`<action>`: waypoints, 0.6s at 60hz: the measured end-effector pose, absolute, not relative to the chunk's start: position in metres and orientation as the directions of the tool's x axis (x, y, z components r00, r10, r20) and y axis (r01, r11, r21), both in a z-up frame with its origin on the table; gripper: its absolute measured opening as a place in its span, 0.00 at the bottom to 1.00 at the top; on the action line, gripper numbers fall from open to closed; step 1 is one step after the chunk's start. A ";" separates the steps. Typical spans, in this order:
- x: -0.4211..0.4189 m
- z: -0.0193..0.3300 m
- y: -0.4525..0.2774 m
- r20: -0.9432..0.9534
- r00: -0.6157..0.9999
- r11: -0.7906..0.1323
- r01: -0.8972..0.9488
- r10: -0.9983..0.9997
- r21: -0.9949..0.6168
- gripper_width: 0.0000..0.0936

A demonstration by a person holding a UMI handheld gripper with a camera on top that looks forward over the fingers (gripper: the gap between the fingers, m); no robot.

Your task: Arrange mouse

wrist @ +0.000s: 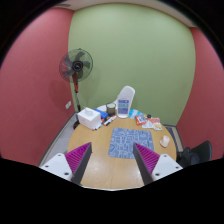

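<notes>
A blue patterned mouse mat (128, 141) lies on the wooden table (100, 170), just ahead of the fingers. A small pale thing (141, 143), perhaps the mouse, sits at the mat's right edge; it is too small to be sure. My gripper (112, 160) is held above the table's near part. It is open and empty, with the left pink pad (78, 157) and the right pink pad (146, 157) wide apart and bare table between them.
At the table's far end stand a white box (90, 117), a white upright appliance (124, 102) and some colourful small items (150, 122). A black pedestal fan (75, 68) stands beyond the table's left side. A dark chair (196, 152) is at the right.
</notes>
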State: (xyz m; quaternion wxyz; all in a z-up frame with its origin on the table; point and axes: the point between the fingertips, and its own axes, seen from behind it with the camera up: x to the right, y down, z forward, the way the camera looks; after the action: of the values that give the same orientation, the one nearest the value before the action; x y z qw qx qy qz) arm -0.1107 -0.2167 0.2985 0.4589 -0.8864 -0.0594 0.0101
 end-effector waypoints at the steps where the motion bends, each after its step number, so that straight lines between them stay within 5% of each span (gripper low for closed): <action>1: -0.105 0.290 -0.215 0.036 0.993 -0.577 0.095 0.113 -0.811 0.90; 20: 0.059 0.128 -0.172 0.021 1.000 -0.650 0.022 0.009 -0.760 0.90; 36: 0.205 0.054 -0.072 0.064 0.994 -0.631 -0.009 -0.092 -0.776 0.90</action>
State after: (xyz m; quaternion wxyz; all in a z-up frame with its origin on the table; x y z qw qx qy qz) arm 0.2051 -0.0721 0.0539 0.4289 -0.9016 0.0278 -0.0486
